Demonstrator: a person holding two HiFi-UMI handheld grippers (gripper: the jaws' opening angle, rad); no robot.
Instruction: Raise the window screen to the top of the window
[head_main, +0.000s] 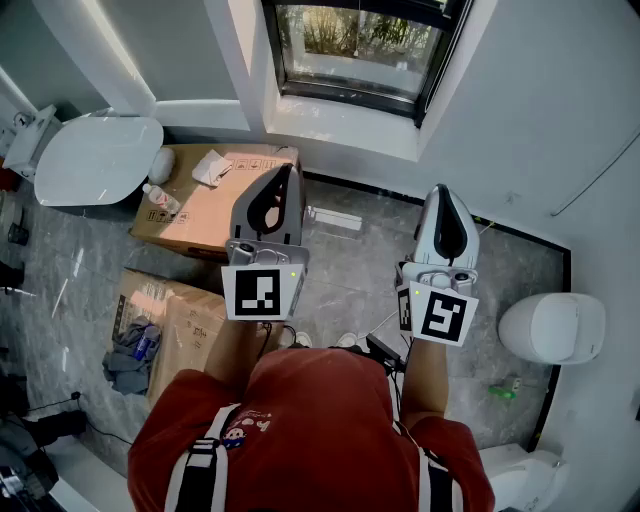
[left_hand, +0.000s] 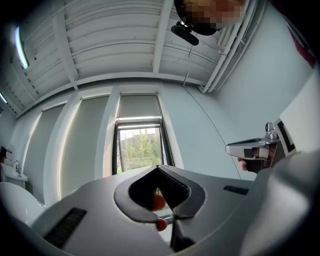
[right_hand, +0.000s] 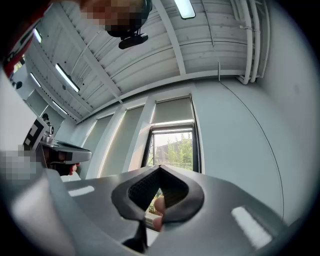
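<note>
The window (head_main: 355, 45) is set in the white wall straight ahead of me, with trees behind the glass. Its light screen (left_hand: 137, 106) covers the upper part, and the bottom bar sits just above the bare pane (left_hand: 141, 147); the right gripper view shows the same screen (right_hand: 172, 111). My left gripper (head_main: 283, 170) and right gripper (head_main: 440, 190) are held side by side in front of me, well short of the window. Both are shut with nothing between the jaws (left_hand: 159, 167) (right_hand: 160, 167).
Two cardboard boxes (head_main: 215, 205) (head_main: 170, 320) lie on the floor to my left, one with a bottle (head_main: 160, 197) beside it. A white basin (head_main: 95, 155) stands at far left and a white toilet (head_main: 550, 328) at right. The white sill (head_main: 340, 118) juts out below the window.
</note>
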